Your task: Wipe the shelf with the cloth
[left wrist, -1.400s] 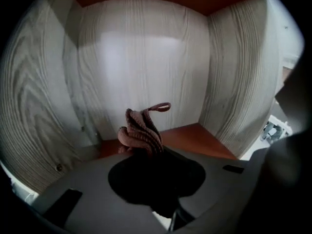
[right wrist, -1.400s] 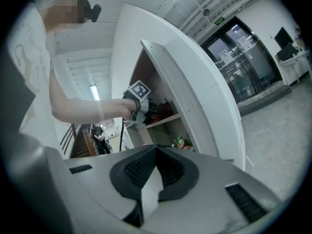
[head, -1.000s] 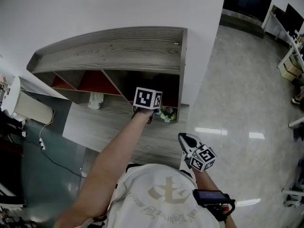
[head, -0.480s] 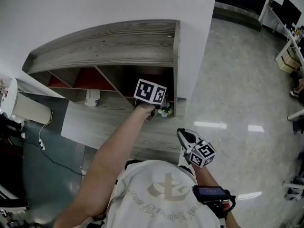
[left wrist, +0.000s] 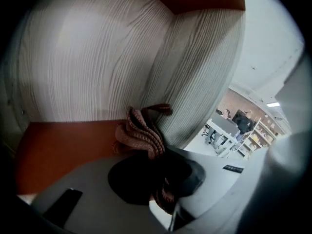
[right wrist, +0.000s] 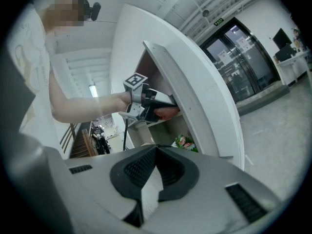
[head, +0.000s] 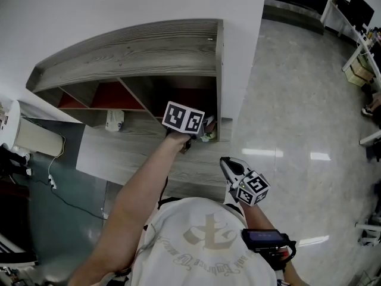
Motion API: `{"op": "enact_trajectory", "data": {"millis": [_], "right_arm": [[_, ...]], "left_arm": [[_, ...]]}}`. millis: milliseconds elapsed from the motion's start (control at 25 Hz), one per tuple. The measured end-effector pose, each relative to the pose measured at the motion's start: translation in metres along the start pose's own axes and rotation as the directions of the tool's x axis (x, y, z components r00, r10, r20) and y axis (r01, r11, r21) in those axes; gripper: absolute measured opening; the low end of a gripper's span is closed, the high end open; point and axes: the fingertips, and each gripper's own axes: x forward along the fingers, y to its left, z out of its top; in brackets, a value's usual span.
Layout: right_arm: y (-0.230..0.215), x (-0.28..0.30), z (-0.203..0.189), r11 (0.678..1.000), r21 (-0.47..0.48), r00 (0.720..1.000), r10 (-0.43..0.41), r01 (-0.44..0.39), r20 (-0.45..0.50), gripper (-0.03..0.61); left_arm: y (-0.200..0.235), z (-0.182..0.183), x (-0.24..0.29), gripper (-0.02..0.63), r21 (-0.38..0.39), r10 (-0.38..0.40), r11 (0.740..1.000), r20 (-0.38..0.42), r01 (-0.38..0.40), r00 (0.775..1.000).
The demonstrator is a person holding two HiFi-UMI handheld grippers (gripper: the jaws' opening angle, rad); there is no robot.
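Leftward arm has nudged in a touch: against a second ago, the left hand-held gripper [head: 191, 137] sits closer to the right side panel of the shelf [head: 149, 52], while the right one has barely budged. Look along the left jaws and they're pinching the cloth [left wrist: 141, 133], a brownish-red bunch of ribbed folds sticking out past the tips. That bunch is inside the shelf's right-end compartment, right up at the grey wood-grain boards, with a red panel [left wrist: 63, 140] beside it; whether the fabric actually presses the wood I can't tell. From the right gripper view the same cloth shows reddish at the compartment's mouth. Just below it, on the shelf's lower board, lies a small bunch of flowers [head: 208, 136]. Further left along that board, in the middle compartment, a white object [head: 114, 121] stands alone. Well clear of the shelf, out over the glossy floor [head: 297, 130], the right hand-held gripper [head: 225, 162] hangs near the person's chest, jaws pressed together with nothing between them.
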Motion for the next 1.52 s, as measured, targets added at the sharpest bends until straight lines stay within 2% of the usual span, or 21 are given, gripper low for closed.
{"op": "enact_trajectory", "data": {"millis": [360, 640, 960, 1280, 1520], "right_arm": [[0.012, 0.006, -0.009, 1.0, -0.005, 1.0, 0.013, -0.013, -0.025, 0.005], [0.014, 0.012, -0.012, 0.999, -0.015, 0.998, 0.03, -0.03, -0.057, 0.005], [0.023, 0.041, -0.004, 0.999, -0.023, 0.997, 0.044, -0.045, -0.061, 0.005], [0.043, 0.085, 0.006, 0.996, -0.053, 0.995, 0.073, -0.077, -0.066, 0.005], [0.069, 0.126, 0.014, 0.985, -0.105, 0.989, 0.132, -0.139, -0.073, 0.005]], "left_arm": [[-0.016, -0.024, -0.014, 0.064, -0.043, -0.063, 0.997, 0.082, 0.066, 0.995], [-0.019, -0.043, -0.028, 0.066, -0.022, -0.088, 0.995, 0.223, 0.096, 0.971], [0.012, -0.093, -0.074, 0.066, -0.025, -0.009, 1.0, 0.332, 0.018, 0.943], [0.055, -0.13, -0.135, 0.066, -0.052, 0.092, 0.996, 0.391, -0.078, 0.916], [0.089, -0.153, -0.175, 0.066, -0.073, 0.163, 0.987, 0.415, -0.145, 0.895]]}}
